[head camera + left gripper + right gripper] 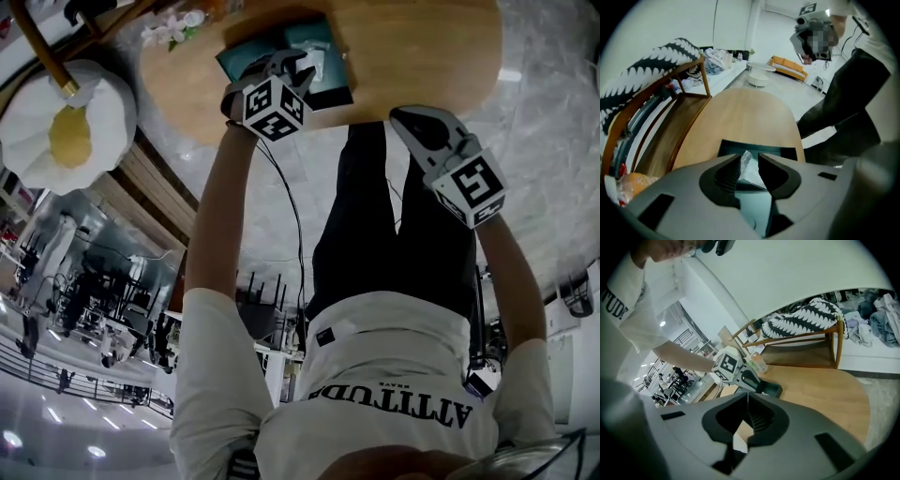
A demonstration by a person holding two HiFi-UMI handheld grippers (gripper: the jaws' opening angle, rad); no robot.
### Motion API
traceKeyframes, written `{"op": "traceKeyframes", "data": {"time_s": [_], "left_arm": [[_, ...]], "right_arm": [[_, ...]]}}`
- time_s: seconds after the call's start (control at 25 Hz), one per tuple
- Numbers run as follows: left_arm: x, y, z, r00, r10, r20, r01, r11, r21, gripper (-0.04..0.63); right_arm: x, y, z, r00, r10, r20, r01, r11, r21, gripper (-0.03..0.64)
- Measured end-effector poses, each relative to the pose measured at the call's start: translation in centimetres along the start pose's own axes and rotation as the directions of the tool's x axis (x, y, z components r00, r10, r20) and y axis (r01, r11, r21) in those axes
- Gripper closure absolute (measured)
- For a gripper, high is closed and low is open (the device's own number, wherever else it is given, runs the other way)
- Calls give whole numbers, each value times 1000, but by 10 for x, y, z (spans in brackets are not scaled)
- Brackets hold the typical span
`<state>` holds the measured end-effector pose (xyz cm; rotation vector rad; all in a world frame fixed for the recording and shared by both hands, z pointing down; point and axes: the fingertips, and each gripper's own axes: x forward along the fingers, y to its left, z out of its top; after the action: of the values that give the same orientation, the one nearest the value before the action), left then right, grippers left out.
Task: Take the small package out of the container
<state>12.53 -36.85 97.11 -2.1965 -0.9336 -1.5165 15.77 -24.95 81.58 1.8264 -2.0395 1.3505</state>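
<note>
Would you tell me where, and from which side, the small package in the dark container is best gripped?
Probably by its raised, crinkled peak, coming down from above. The small package lies inside the container, whose walls bar a sideways approach, and the peak looks thin enough to pinch. The left gripper hangs over it, jaws apart.

The right gripper (pixel 748 398), jaws together and empty, faces the left gripper (pixel 759 385), whose tips sit in the dark container (pixel 776 390) near the table's (pixel 825 394) left edge.
</note>
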Motion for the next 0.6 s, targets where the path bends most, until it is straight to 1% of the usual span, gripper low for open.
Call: {"op": "traceKeyframes", "data": {"time_s": [0.16,0.28,0.44,0.6], "left_arm": [[33,9,-3,995,-16,-101,27,994,107,456],[54,11,-10,985,-31,-172,61,983,174,448],[77,14,-21,966,-48,-254,115,960,256,423],[96,11,-26,944,-76,-322,179,936,304,419]], "right_arm": [[1,-12,-9,1000,-1,7,1,1000,0,595],[0,-17,-11,1000,-9,11,9,1000,-16,595],[5,-23,-13,1000,3,30,-3,1000,6,595],[2,-27,-18,999,18,31,-18,1000,25,595]]}}
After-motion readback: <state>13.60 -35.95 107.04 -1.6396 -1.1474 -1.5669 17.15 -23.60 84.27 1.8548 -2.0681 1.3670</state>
